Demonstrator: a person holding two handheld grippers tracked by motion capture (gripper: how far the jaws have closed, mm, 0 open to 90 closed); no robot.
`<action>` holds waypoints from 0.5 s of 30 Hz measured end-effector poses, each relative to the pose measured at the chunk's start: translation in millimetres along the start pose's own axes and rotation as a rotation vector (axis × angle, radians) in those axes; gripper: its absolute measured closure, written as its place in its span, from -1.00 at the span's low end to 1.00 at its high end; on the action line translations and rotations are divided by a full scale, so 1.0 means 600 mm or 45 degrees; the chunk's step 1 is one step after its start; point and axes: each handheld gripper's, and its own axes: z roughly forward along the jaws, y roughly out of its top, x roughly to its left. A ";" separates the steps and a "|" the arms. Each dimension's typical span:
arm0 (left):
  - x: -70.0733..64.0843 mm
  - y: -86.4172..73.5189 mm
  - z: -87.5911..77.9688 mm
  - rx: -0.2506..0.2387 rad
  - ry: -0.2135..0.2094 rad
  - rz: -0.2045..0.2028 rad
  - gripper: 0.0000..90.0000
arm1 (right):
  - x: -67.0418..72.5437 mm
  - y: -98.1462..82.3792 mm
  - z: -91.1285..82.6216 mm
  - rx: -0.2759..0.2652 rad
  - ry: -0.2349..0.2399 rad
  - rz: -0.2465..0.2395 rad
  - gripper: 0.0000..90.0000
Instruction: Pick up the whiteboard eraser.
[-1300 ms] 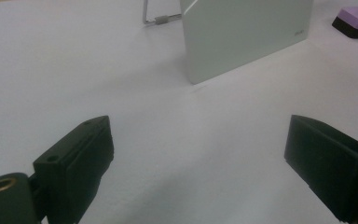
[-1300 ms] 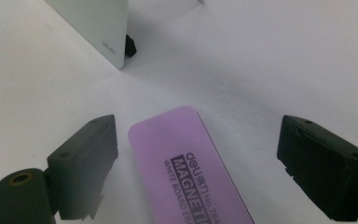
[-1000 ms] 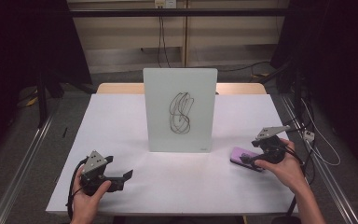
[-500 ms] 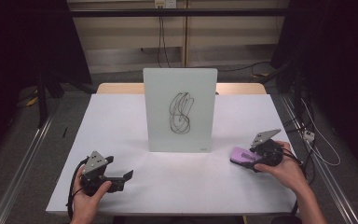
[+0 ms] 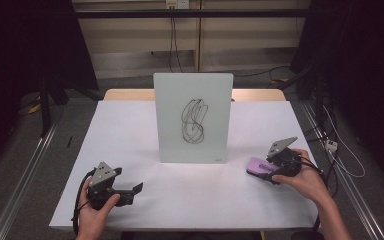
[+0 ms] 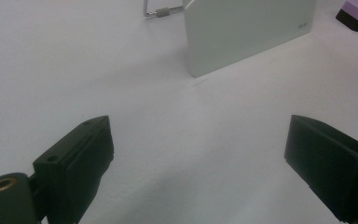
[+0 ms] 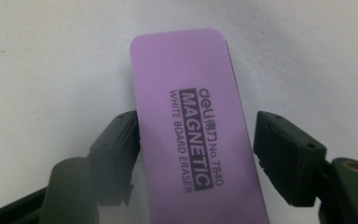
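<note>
- Whiteboard stands upright at the centre of the high view, on a white table; a black scribble sits on its face. A small mark at its lower right corner is too small to read.
- In the left gripper view the board's top is cut off by the upper edge, and a metal stand behind it is only partly seen.
- Purple eraser lies flat on the table at the right of the high view, between the jaws of the right gripper; its near end runs off the bottom of the right gripper view.
- Its label reads "deli", "MAGNETIC", "WHITE BOARD ERASER" and "No.7840".
- The right gripper's jaws have just been closing around the eraser. The left pad meets the eraser's edge; a narrow gap shows at the right pad, so a firm grip cannot be told.
- Left gripper, lower left of the high view, has its jaws spread wide with nothing between them.
</note>
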 end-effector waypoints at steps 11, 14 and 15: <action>0.001 -0.001 -0.003 -0.008 0.007 -0.010 -0.84 | 0.006 0.012 -0.006 0.057 0.011 -0.027 -0.10; 0.002 -0.001 -0.004 0.002 0.007 -0.008 -0.84 | 0.007 0.013 -0.011 0.042 0.026 -0.004 -0.10; 0.002 -0.001 -0.004 0.005 0.001 -0.007 -0.84 | 0.008 0.014 -0.012 0.042 0.021 0.003 -0.10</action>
